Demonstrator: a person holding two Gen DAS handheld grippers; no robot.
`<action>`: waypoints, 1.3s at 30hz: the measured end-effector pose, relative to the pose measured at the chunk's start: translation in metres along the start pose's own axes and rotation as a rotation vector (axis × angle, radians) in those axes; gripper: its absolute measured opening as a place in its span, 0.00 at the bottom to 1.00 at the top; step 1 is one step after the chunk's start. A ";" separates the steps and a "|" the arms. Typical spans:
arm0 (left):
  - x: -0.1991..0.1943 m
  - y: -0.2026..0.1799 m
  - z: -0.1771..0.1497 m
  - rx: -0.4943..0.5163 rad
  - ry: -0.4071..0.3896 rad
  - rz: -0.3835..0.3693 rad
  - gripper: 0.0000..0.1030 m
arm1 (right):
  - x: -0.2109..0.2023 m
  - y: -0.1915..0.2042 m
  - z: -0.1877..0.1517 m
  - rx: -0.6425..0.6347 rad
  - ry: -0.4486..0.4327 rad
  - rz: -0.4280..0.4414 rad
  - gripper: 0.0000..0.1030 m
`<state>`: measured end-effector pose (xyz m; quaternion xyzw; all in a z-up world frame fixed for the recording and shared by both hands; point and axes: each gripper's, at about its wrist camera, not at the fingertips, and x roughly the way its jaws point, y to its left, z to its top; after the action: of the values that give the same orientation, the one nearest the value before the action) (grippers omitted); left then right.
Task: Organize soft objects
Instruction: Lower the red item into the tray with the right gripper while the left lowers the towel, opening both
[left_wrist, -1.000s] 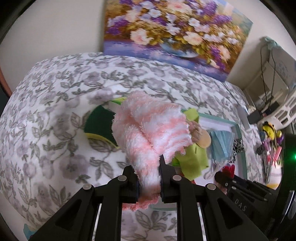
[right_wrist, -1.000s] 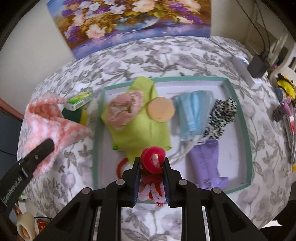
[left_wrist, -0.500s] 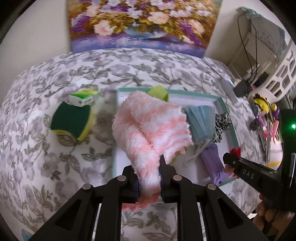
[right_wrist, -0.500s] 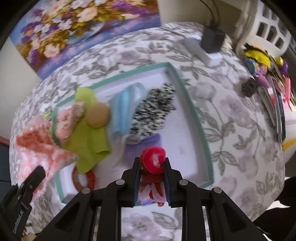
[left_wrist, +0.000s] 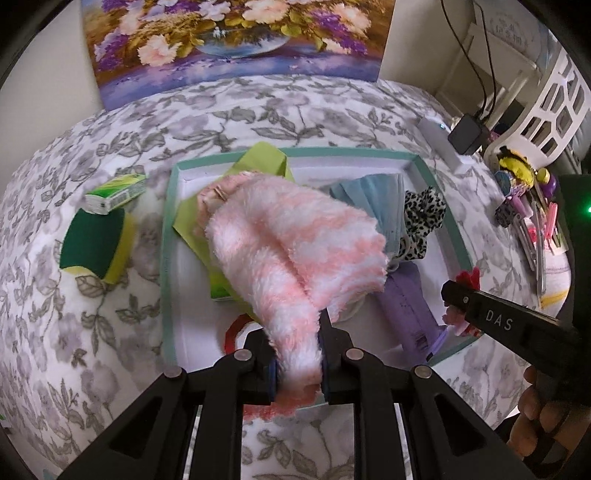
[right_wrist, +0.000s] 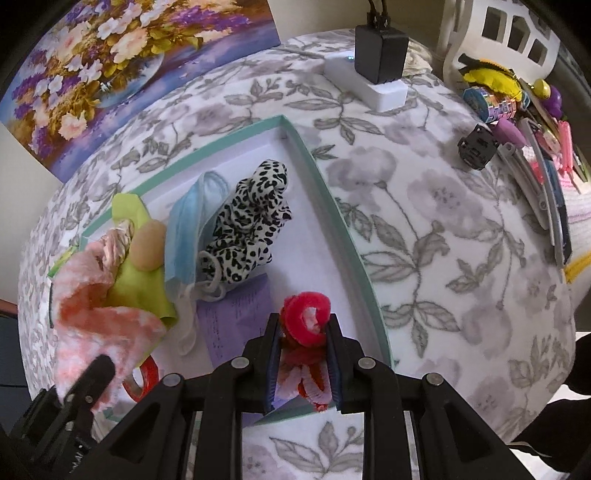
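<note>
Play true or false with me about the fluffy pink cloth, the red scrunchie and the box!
1. The left gripper is shut on the fluffy pink cloth. True.
2. The right gripper is empty. False: it is shut on a red scrunchie.
3. The leopard-print scrunchie lies in the teal-rimmed box. True.
4. The green sponge is inside the box. False: it lies outside, on the flowered cover.
</note>
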<state>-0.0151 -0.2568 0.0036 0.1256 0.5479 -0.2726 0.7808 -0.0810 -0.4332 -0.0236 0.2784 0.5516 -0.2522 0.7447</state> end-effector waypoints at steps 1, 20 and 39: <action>0.004 -0.001 0.000 0.002 0.009 0.003 0.18 | 0.002 0.000 0.000 0.001 0.002 0.001 0.24; 0.042 0.000 -0.002 -0.013 0.100 0.003 0.26 | 0.022 -0.005 0.002 0.010 0.045 0.001 0.25; -0.001 0.004 0.007 0.001 0.046 -0.003 0.50 | -0.013 -0.002 0.003 -0.002 -0.017 -0.014 0.45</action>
<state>-0.0074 -0.2562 0.0066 0.1316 0.5657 -0.2712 0.7676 -0.0837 -0.4360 -0.0104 0.2718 0.5473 -0.2593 0.7479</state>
